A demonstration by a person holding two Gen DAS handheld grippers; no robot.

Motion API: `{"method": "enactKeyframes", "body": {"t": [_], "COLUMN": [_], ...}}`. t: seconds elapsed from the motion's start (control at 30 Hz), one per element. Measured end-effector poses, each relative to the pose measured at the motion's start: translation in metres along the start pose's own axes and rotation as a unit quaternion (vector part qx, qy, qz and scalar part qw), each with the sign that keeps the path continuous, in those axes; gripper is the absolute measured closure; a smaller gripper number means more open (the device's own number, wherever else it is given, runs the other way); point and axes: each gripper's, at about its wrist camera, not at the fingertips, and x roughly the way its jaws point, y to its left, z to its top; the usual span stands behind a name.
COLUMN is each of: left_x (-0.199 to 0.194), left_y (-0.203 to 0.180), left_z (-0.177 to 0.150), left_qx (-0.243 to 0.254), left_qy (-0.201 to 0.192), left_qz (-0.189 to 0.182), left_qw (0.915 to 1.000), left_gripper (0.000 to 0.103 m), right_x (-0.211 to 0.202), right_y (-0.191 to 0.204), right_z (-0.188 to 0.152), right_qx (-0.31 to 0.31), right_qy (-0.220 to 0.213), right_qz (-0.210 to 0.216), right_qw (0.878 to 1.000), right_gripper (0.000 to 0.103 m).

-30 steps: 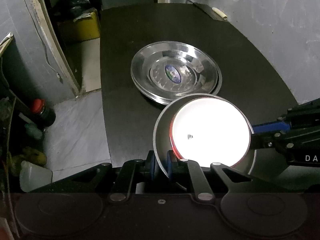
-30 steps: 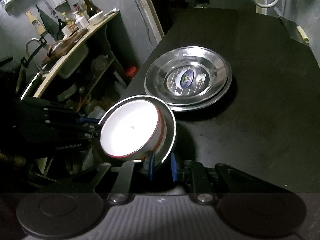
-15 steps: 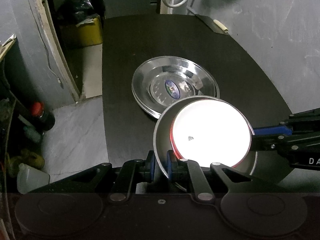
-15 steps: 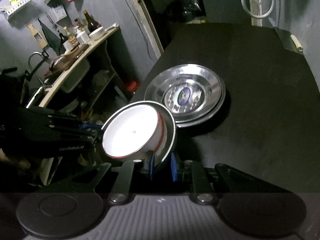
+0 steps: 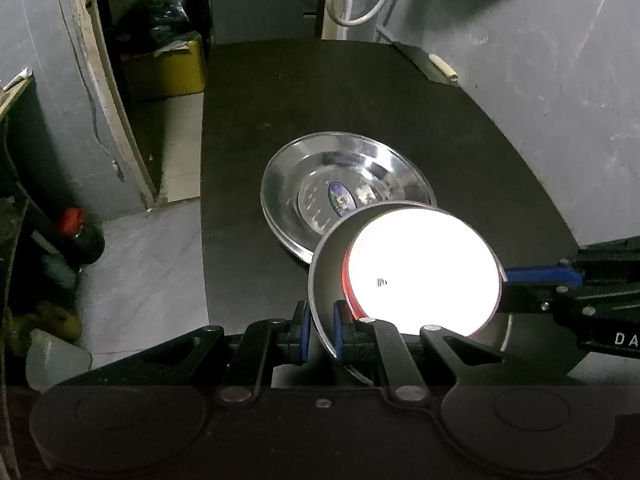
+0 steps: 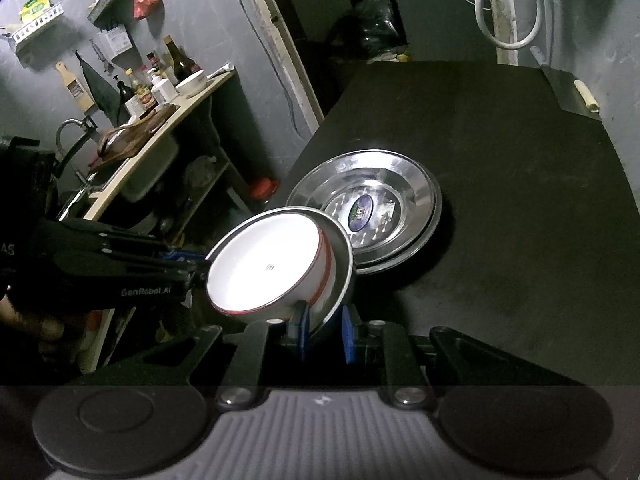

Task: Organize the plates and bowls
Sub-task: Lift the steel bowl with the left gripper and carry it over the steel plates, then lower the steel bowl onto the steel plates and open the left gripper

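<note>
Both grippers clamp one steel bowl (image 5: 326, 276) by its rim, with a white red-rimmed bowl (image 5: 422, 270) nested inside it. The left gripper (image 5: 319, 334) pinches the rim at 6 o'clock in its own view; the right gripper (image 6: 325, 332) pinches the opposite rim, entering the left view from 3 o'clock. The pair is held tilted, above the black table (image 6: 520, 184). At 12 o'clock beyond them, stacked steel plates (image 6: 404, 184) rest on the table.

Left tongs (image 5: 320, 330) and right tongs (image 6: 325, 330) both pinch the steel bowl's (image 6: 340, 264) rim from opposite sides.
</note>
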Motion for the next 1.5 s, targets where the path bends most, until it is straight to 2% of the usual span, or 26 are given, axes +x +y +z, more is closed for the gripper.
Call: {"method": "enactKeyframes", "body": {"t": [0.7, 1.5], "left_x": [0.01, 0.058], "left_y": [0.002, 0.016], "left_z": [0.03, 0.074], "left_qx": [-0.006, -0.028], "left_qy": [-0.031, -0.018], "left_qz": [0.007, 0.028], "left_qw": [0.9995, 0.9991], "left_gripper": [0.093, 0.093], "right_x": [0.008, 0.052], "right_y": [-0.011, -0.04], "right_z": [0.023, 0.077], "right_qx": [-0.011, -0.035], "right_qy": [-0.005, 0.012], "right_qz": [0.003, 0.01], "right_qw": [1.0, 0.999], "right_gripper": [0.083, 0.083]}}
